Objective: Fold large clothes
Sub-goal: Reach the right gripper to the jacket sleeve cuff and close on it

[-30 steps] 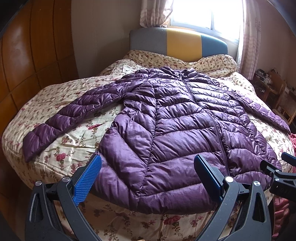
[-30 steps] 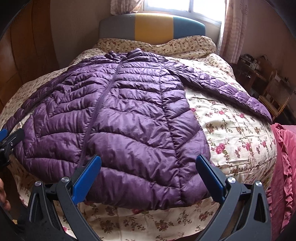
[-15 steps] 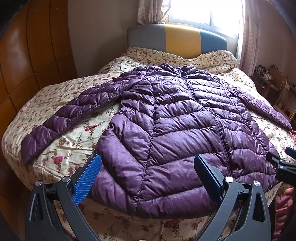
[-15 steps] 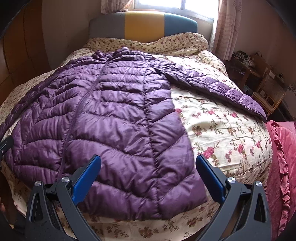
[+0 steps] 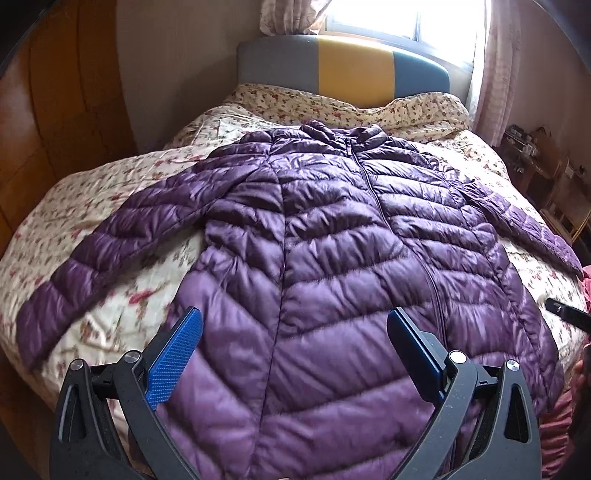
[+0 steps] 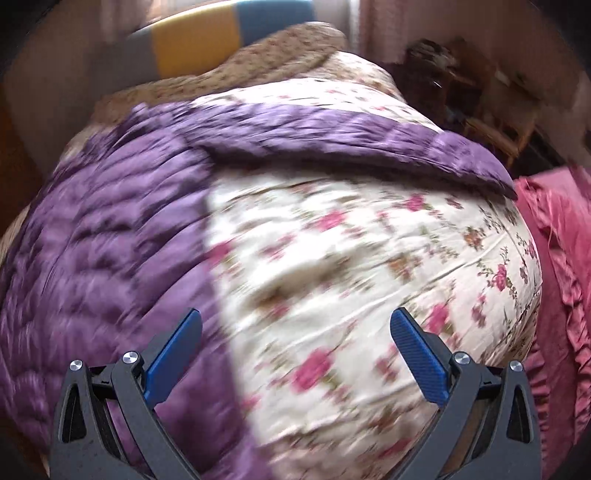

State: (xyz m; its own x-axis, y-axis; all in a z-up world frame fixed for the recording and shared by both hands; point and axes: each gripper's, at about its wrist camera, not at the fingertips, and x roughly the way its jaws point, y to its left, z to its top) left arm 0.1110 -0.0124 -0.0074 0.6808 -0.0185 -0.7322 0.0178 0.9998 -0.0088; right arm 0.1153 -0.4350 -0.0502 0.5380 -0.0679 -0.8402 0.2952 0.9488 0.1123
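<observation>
While your left tool point(image 5: 293, 328) hovers spread over the purple jacket's point(image 5: 332, 258) hem, your right tool point(image 6: 295, 330), also spread, sits beside its blurry edge over the bed point(image 6: 332, 258).

This is a bedroom in a home. A bed point(image 5: 110, 192) spread with a cream floral quilt fills the room, backed by an upholstered headboard point(image 5: 354, 62) in grey, yellow and blue panels. Behind it a bright window point(image 5: 373, 18) is framed by patterned curtains point(image 5: 291, 14). Wooden wardrobe panelling point(image 5: 55, 110) lines one side; on the other stands what looks like a cluttered wooden shelf or chair point(image 5: 546, 173), too blurred to name surely.
</observation>
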